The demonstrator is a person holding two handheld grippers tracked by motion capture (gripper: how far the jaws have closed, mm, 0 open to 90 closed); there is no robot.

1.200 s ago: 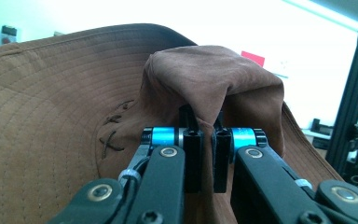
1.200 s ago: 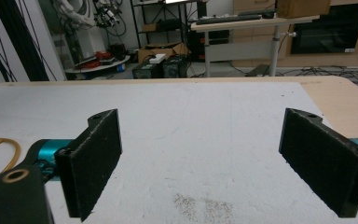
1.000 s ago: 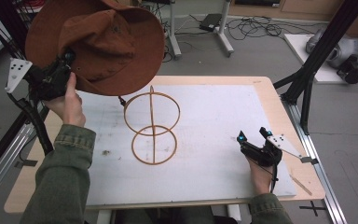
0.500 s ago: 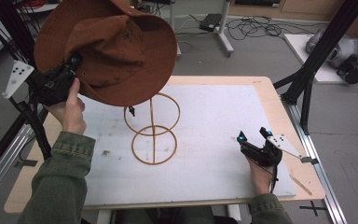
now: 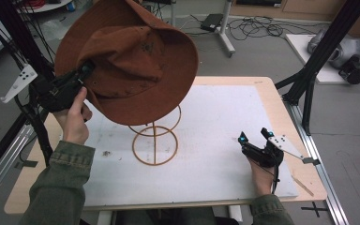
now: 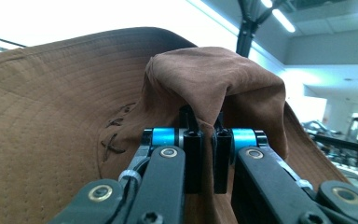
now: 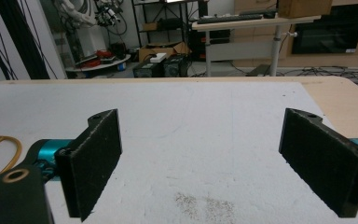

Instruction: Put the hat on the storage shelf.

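A brown wide-brimmed hat (image 5: 131,61) hangs in the air over the left half of the table, tilted on its side. My left gripper (image 5: 82,74) is shut on a fold of the hat's brim (image 6: 205,93), the cloth pinched between the two black jaws. Below the hat stands a wooden hoop stand (image 5: 153,140) on the white mat (image 5: 215,122); the hat's lower brim hides the stand's upper ring. My right gripper (image 5: 253,137) rests low at the right of the mat, jaws wide apart with nothing between the pads (image 7: 98,154).
The white mat covers most of a wooden table (image 5: 288,122). A black frame post (image 5: 309,79) rises at the table's right edge and another (image 5: 23,51) at the left. A small speck of debris (image 5: 107,153) lies left of the stand.
The left gripper has carried the hat to the right and a little down, so it now covers the stand's upper ring. The right gripper has kept still.
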